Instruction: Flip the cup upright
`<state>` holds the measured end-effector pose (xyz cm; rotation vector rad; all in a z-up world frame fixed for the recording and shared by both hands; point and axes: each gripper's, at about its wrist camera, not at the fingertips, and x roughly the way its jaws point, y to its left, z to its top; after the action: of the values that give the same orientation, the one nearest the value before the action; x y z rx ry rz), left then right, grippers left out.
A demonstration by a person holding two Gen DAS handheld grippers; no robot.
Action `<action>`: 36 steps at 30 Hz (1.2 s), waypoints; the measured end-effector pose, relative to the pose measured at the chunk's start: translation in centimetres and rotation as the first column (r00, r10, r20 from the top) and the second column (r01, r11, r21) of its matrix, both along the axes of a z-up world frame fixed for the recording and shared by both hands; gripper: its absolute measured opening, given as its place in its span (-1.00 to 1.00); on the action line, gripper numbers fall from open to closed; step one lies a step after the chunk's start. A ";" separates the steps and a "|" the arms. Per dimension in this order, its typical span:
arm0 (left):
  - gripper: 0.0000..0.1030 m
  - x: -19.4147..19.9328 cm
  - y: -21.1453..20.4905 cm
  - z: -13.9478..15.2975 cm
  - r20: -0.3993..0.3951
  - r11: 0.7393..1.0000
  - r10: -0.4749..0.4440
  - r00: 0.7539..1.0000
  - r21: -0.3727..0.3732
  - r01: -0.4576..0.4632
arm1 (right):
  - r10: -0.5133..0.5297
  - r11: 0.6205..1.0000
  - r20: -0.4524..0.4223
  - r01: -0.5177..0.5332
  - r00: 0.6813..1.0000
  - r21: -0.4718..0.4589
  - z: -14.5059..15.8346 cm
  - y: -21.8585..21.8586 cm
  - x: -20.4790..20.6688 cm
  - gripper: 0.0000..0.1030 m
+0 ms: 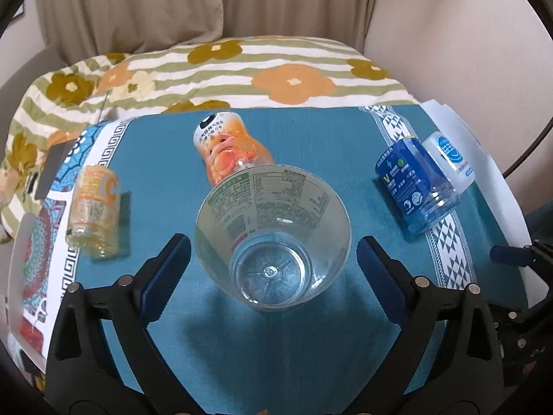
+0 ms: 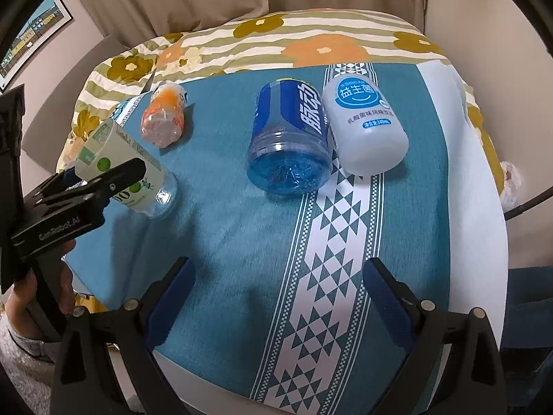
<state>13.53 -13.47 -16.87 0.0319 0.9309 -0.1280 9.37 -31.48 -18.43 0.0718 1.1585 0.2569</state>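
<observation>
A clear plastic cup [image 1: 273,235] with a green and white label stands on the teal tablecloth [image 1: 242,346], base down and mouth up and tilted away. My left gripper [image 1: 273,259] is open, its blue pads on either side of the cup's base and apart from it. In the right wrist view the cup [image 2: 128,169] shows at the left, leaning, with the left gripper's black finger [image 2: 114,176] in front of it. My right gripper [image 2: 276,297] is open and empty over the cloth's front.
An orange cup [image 1: 228,152] lies behind the clear cup. A yellow cup [image 1: 95,207] lies at the left. A blue cup [image 2: 290,138] and a white cup [image 2: 366,128] lie side by side at the right. A floral quilt [image 1: 242,69] lies beyond the table.
</observation>
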 end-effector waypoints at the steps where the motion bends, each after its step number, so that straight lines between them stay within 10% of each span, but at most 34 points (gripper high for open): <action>1: 0.98 -0.1 0.1 0.2 0.000 1.000 0.002 1.000 -0.001 -0.002 | -0.001 1.000 0.002 0.001 1.000 -0.006 0.1 0.0 -0.1 0.88; 21: 1.00 -7.9 7.7 14.4 0.101 0.998 0.024 0.995 -0.053 -0.018 | -0.150 0.979 0.269 0.180 0.952 -0.093 13.2 5.5 -4.5 0.88; 36: 1.00 -11.5 12.6 16.5 0.179 0.998 0.044 0.983 -0.057 -0.035 | -0.196 0.955 0.359 0.261 0.913 -0.143 16.6 9.3 -7.4 0.88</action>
<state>2.04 -0.90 -0.34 -0.0242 0.7466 -0.1110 2.00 -22.20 -1.84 -0.0043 0.8129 -0.0518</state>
